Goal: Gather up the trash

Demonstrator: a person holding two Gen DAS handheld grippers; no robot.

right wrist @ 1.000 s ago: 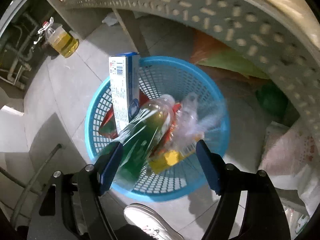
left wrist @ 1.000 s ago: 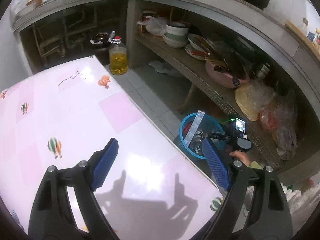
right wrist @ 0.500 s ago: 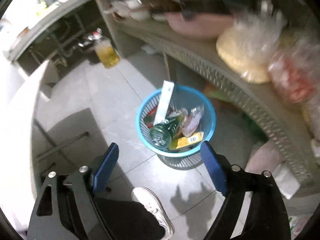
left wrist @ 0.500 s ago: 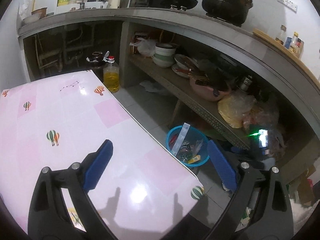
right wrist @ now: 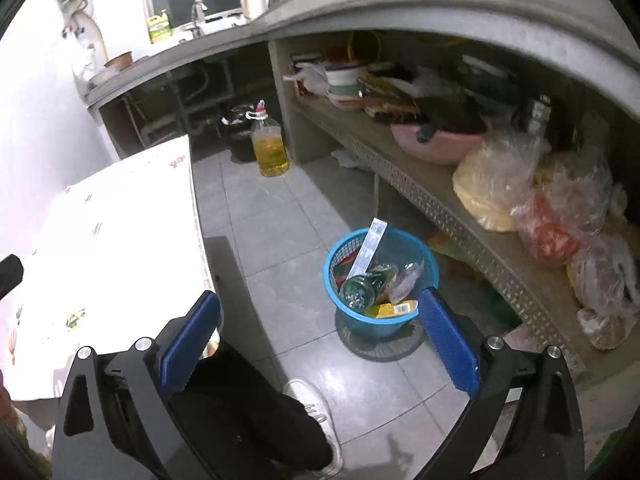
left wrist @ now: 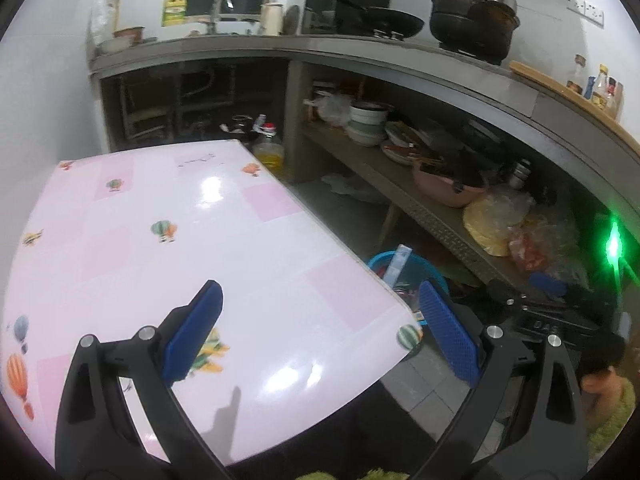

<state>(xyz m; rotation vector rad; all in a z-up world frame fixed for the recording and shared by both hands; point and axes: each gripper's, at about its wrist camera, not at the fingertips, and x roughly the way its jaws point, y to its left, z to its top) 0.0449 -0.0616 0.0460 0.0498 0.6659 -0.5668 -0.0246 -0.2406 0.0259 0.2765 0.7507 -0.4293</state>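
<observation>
A blue mesh basket [right wrist: 372,326] stands on the tiled floor beside the low shelf. Inside it are a tall white and blue box [right wrist: 370,248], a green bottle [right wrist: 360,290], clear wrappers [right wrist: 406,280] and a yellow packet [right wrist: 394,309]. My right gripper [right wrist: 320,320] hangs high above the floor, short of the basket, its jaws opening with nothing between them. My left gripper [left wrist: 320,320] hovers over the pink table [left wrist: 260,264], jaws also opening and empty. In the left wrist view the basket [left wrist: 418,262] peeks out past the table's edge.
A big bottle of yellow oil [right wrist: 270,148] stands on the floor at the back. The shelf [right wrist: 440,204] carries bowls, a pink basin [right wrist: 432,144] and plastic bags [right wrist: 552,216]. A person's white shoe [right wrist: 316,408] is below my right gripper. Pots [left wrist: 472,28] sit on the counter.
The right gripper rose and drew back from just over the basket, leaving the green bottle inside it. The left gripper pulled back over the table. Both pairs of jaws widened.
</observation>
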